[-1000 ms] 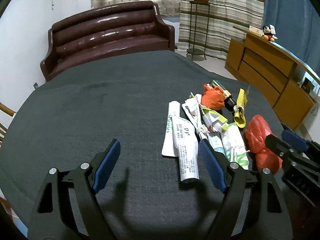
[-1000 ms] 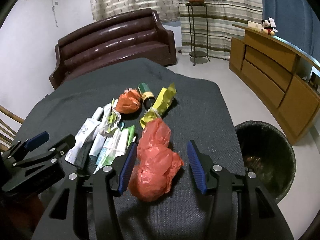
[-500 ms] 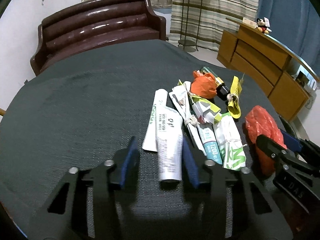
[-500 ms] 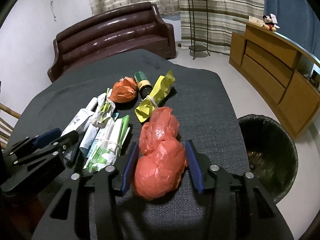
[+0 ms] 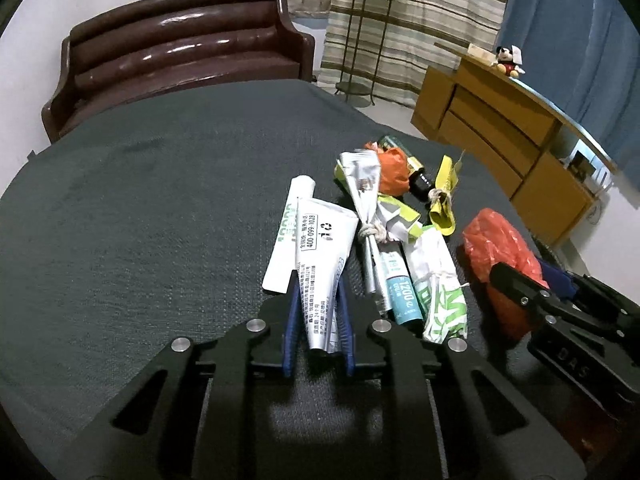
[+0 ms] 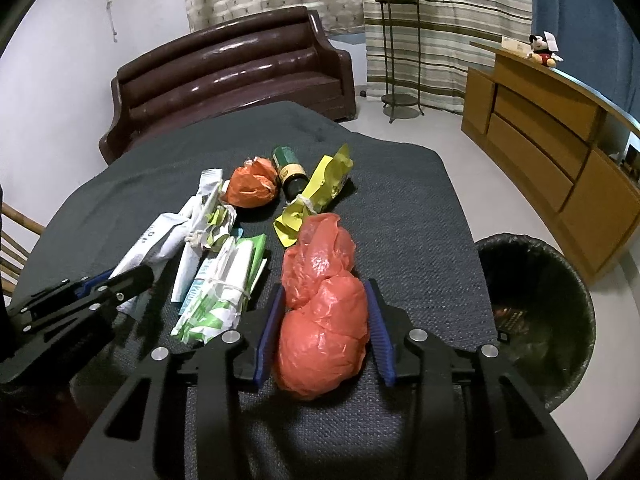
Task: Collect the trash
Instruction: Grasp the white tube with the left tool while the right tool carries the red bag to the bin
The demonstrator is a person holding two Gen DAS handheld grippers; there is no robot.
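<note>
Dark grey cloth covers the desk [image 5: 140, 208] in the left wrist view. Our left gripper [image 5: 318, 312] has its jaws nearly closed, blue pads pinching the near end of a white tube [image 5: 320, 264] with printed text. The tube lies on a flat white carton [image 5: 290, 232]. Just right of it: a tied bundle of wrappers [image 5: 374, 216], a teal-labelled tube [image 5: 402, 288] and a green-and-white packet [image 5: 440, 292], all touching. Further back sit an orange bag [image 5: 394, 168], a dark bottle [image 5: 416, 176] and a yellow wrapper [image 5: 444, 204]. A red bag [image 5: 496, 248] lies at the right, with our right gripper [image 5: 536, 280] around its near end. Brown sofa [image 5: 180, 64] behind the desk.

Right wrist view: our right gripper [image 6: 324, 320] has its jaws partly closed, both pads pressed against the sides of the red bag [image 6: 324, 312], which bulges between them and rests on the desk [image 6: 400, 208]. The yellow wrapper [image 6: 316, 196] touches its far end. The green-and-white packet [image 6: 224, 292] lies just to the left. The left gripper [image 6: 116, 284] is on the white tube [image 6: 160, 240] at far left. A black-lined bin [image 6: 532, 308] stands on the floor just beside the desk's right edge, some trash inside. Wooden sideboard [image 6: 560, 152] along the right wall.
</note>
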